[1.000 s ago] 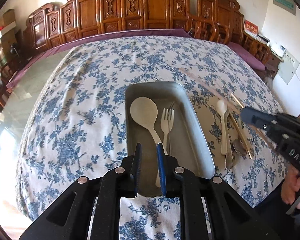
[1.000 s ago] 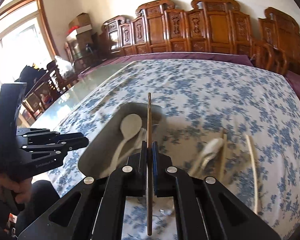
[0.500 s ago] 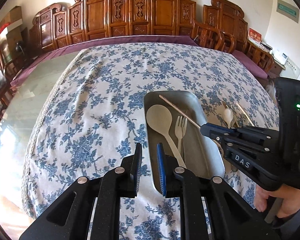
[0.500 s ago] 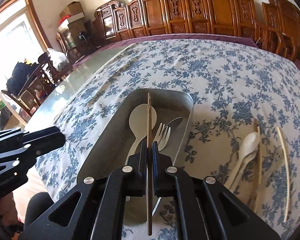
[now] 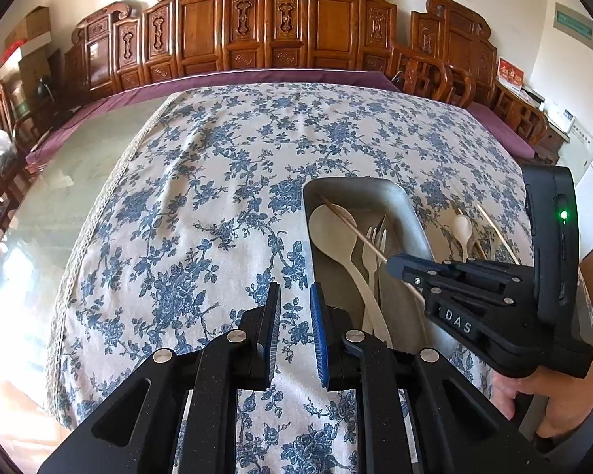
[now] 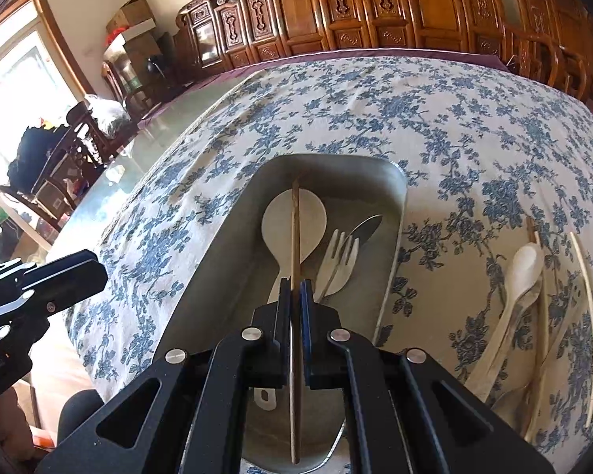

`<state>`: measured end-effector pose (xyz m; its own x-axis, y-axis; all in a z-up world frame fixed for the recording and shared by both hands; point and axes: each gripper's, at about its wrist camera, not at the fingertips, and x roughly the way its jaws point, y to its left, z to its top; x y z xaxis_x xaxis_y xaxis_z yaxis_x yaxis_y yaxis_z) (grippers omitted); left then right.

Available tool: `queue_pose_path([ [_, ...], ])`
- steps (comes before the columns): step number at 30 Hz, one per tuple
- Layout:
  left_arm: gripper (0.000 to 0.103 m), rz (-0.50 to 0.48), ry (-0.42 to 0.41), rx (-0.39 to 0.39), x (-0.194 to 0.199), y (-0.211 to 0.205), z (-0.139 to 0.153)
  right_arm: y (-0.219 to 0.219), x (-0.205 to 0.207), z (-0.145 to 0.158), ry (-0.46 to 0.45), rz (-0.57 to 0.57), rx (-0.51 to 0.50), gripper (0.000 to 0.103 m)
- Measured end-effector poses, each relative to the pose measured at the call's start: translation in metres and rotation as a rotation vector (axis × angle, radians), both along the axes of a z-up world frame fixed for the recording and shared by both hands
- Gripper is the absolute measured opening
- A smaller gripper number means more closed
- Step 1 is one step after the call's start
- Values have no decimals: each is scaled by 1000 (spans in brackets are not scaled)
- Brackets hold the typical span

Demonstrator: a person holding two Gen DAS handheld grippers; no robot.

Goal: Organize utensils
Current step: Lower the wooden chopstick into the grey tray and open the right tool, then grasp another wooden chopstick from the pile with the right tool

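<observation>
While the right gripper [image 6: 295, 288] is hanging low over the rectangular grey metal tray [image 6: 400, 213], its jaws are pinching a thin brown wooden chopstick [image 6: 295, 221] with almost no gap left between the blue pads. That chopstick is running lengthwise along the tray, its far tip lying across the bowl of the large pale rice paddle [image 6: 294, 221] inside the tray, its near end sticking out behind the fingers. Just beside the paddle, still within the tray, a pale plastic fork [image 6: 338, 260] is lying with a metal spoon [image 6: 365, 226] peeking out from under its tines.

Seen from the left wrist, the left gripper [image 5: 295, 318] is hovering over the blue-flowered white tablecloth [image 5: 217, 213], just off the tray's [image 5: 310, 213] left wall; its jaws are standing a narrow way apart and are gripping nothing. The right gripper [image 5: 391, 266] is reaching in from the tray's right side, a hand [image 5: 549, 403] wrapping its handle.

To the right of the tray, on the cloth, a pale long-handled spoon [image 6: 518, 284] is lying among more loose chopsticks [image 6: 585, 308]. Beyond the tray's far end, carved wooden chairs [image 5: 257, 27] are lining the wall.
</observation>
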<state>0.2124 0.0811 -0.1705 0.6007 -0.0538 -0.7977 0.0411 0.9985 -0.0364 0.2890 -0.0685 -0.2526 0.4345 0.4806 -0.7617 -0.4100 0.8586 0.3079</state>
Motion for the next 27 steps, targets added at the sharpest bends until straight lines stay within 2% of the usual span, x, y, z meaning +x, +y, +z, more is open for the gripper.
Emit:
queue_pose_path([
  [3,14,2,3,1,-1,0,-1,2,-4,-1,11,31,24,10],
  [10,14,-13,0,-5,-4,-11,1,-25,-17,23,-74,53,28,10],
  [11,16,-17,-1,-6,-4,-14,1,-31,-18,26,-88,52,23,10],
  [14,35,-38,-12,-12,-5,-27,4,-61,-22,40,-142,37,-17,10],
  [18,50,-65,-21,-20,-5,-46,7,-111,-26,51,-211,-2,-98,10],
  [20,54,-82,-23,-25,-4,-58,7,-133,-25,49,-224,-28,-133,10],
  [22,59,-97,-23,-24,-3,-69,5,-152,-24,44,-227,-57,-149,14],
  [27,59,-137,-4,-19,-2,-96,-5,-194,-23,21,-197,-136,-122,15],
])
